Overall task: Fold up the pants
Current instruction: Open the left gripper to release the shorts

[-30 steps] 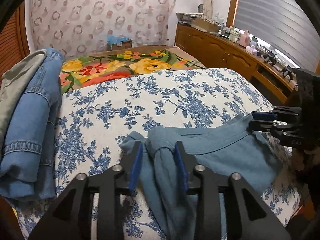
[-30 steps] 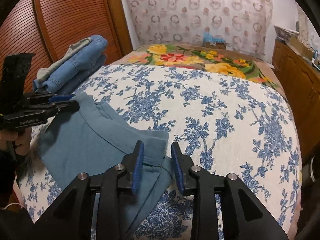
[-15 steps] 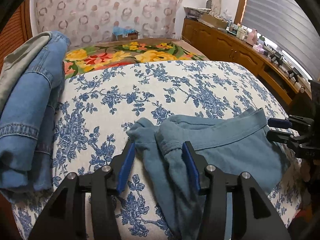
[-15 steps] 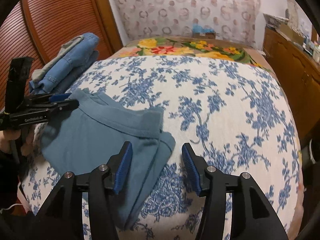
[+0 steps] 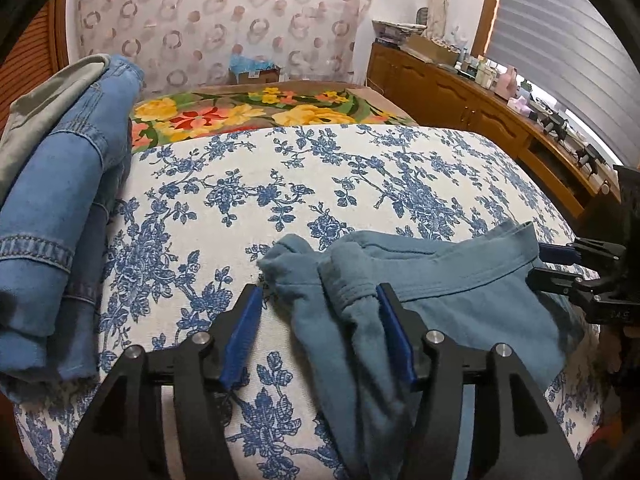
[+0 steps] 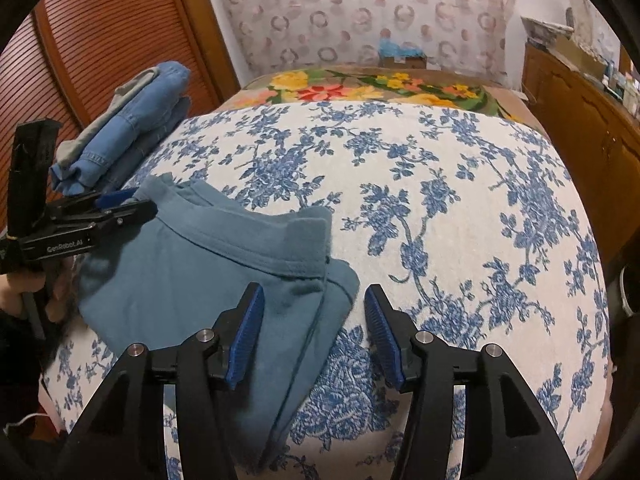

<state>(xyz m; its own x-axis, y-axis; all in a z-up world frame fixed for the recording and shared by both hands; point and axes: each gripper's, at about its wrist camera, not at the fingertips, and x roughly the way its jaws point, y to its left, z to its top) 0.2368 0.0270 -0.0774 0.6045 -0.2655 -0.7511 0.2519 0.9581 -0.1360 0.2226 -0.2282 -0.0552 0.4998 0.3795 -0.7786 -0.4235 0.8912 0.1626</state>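
Observation:
Teal-blue pants (image 5: 460, 292), folded over, lie on the blue-flowered bedspread (image 5: 320, 184) near its front edge. In the left wrist view my left gripper (image 5: 318, 292) straddles their bunched end. Its jaws are opening: the cloth rests against the right pad (image 5: 394, 336), and the left pad (image 5: 242, 332) stands clear of it. In the right wrist view my right gripper (image 6: 313, 289) is open over the other corner of the pants (image 6: 192, 272), and neither pad presses the cloth. Each gripper also shows in the other's view, the left gripper (image 6: 120, 208) and the right gripper (image 5: 548, 264).
A stack of folded denim (image 5: 60, 200) sits at the bed's left edge, close to a louvred wooden door (image 6: 100, 40). A bright flowered blanket (image 5: 248, 112) covers the far end. Wooden cabinets (image 5: 460, 96) run along the right wall. A hand (image 6: 24, 292) holds the left gripper.
Both grippers' jaws have spread and let go of the pants cloth they pinched a second ago. The pants have settled flat on the bedspread.

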